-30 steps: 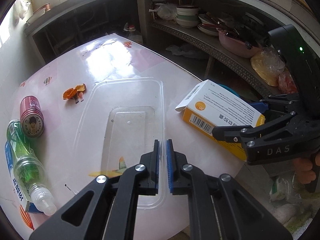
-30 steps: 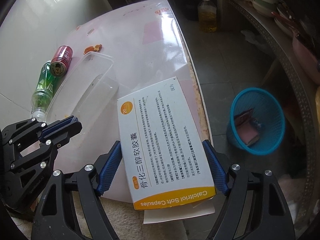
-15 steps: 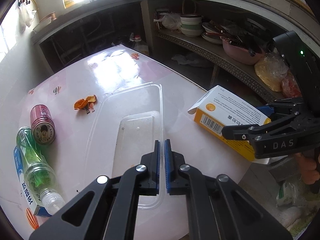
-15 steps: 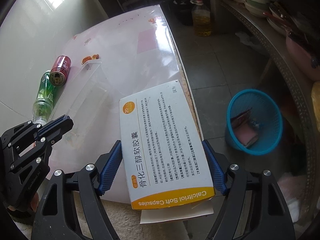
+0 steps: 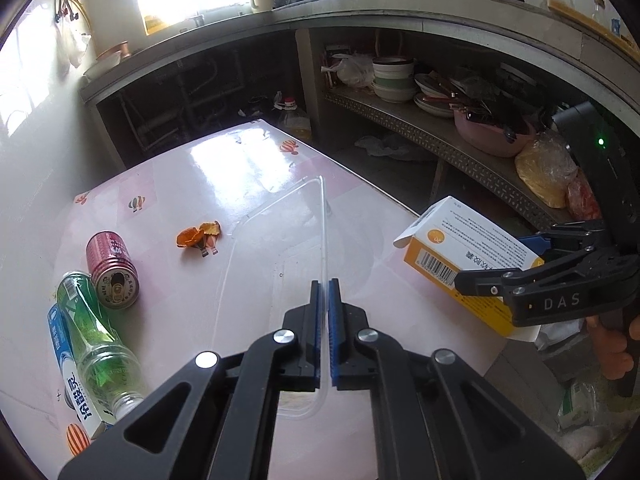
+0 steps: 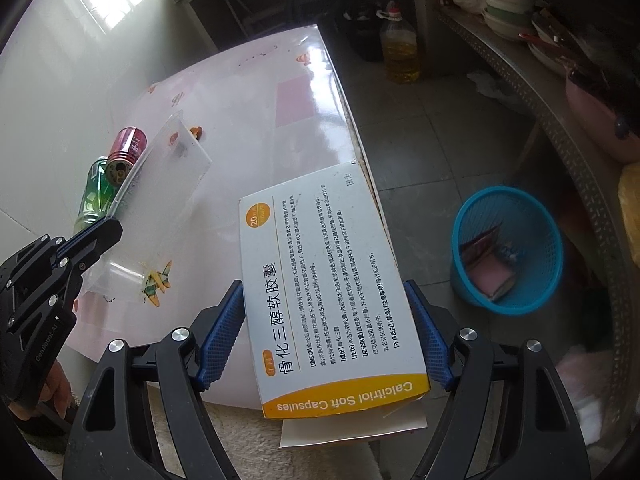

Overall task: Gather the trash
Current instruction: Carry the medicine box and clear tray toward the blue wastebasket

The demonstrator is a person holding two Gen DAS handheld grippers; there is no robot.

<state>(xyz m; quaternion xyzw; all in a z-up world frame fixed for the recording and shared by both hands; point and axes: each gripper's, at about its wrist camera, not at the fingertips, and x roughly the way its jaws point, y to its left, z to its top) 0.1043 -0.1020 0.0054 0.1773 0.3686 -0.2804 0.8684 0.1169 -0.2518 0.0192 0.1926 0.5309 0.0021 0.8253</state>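
My left gripper [image 5: 324, 285] is shut on the near rim of a clear plastic tray [image 5: 280, 236], which hangs tilted up off the pink table [image 5: 200, 172]. From the right wrist the tray [image 6: 168, 184] slants upward from the left gripper [image 6: 108, 232]. My right gripper [image 6: 323, 286] is shut on a white and orange medicine box [image 6: 320, 260], held over the table's right edge. The left wrist view shows the box [image 5: 460, 236] in the right gripper [image 5: 500, 260]. A red can [image 5: 112, 268], a green bottle [image 5: 94, 340] and orange peel [image 5: 198, 234] lie on the table's left part.
A blue waste basket [image 6: 508, 248] with some paper in it stands on the floor right of the table. A blue and white carton [image 5: 66, 372] lies beside the bottle. An oil bottle [image 6: 400, 52] and shelves of dishes [image 5: 394, 80] are behind.
The left gripper has risen with the clear tray, tipping it from flat on the table to steeply tilted. The right gripper keeps the box almost in place.
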